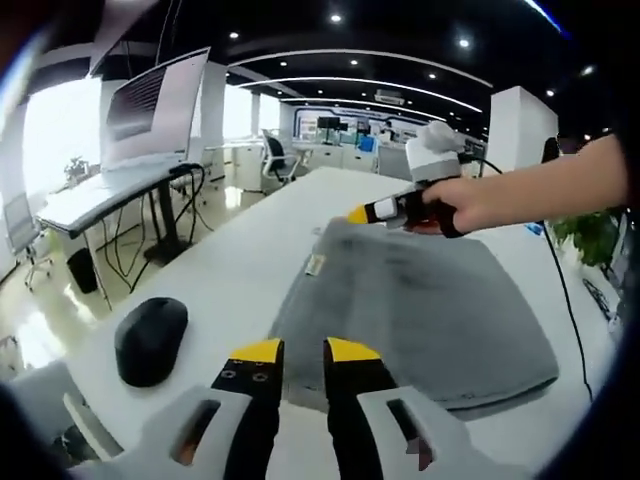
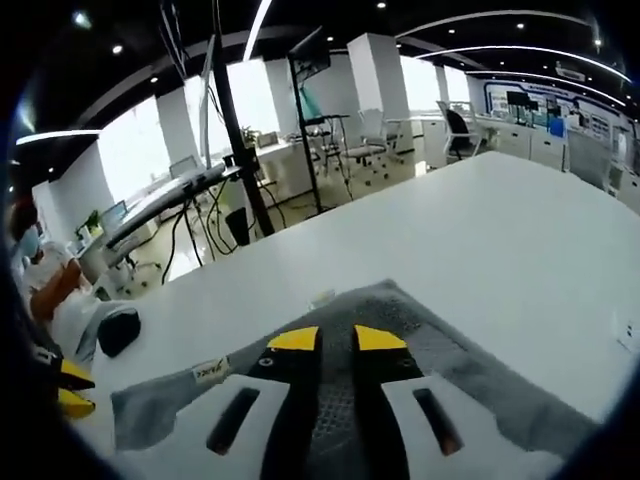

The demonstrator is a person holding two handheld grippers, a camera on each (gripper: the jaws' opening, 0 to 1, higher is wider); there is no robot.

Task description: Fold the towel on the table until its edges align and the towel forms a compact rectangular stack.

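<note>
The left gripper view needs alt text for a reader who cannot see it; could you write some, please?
A grey towel lies on a white table, with the left gripper at its near edge and the right gripper at its far edge. A black mouse sits beside it.

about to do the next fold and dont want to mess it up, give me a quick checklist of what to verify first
1. Towel lies flat on the table: ok, grey, no big bunching seen.
2. Left gripper at the near towel edge: ok, jaws slightly apart, nothing between them.
3. Right gripper at the far edge: ok, tips over the far corner; in the right gripper view its jaws are nearly closed over the towel.
4. Right gripper has a grip on cloth: cannot tell.
5. Mouse clear of the fold path: ok, beside the towel, not touching.
6. Towel label side up: ok, visible at an edge.
</note>
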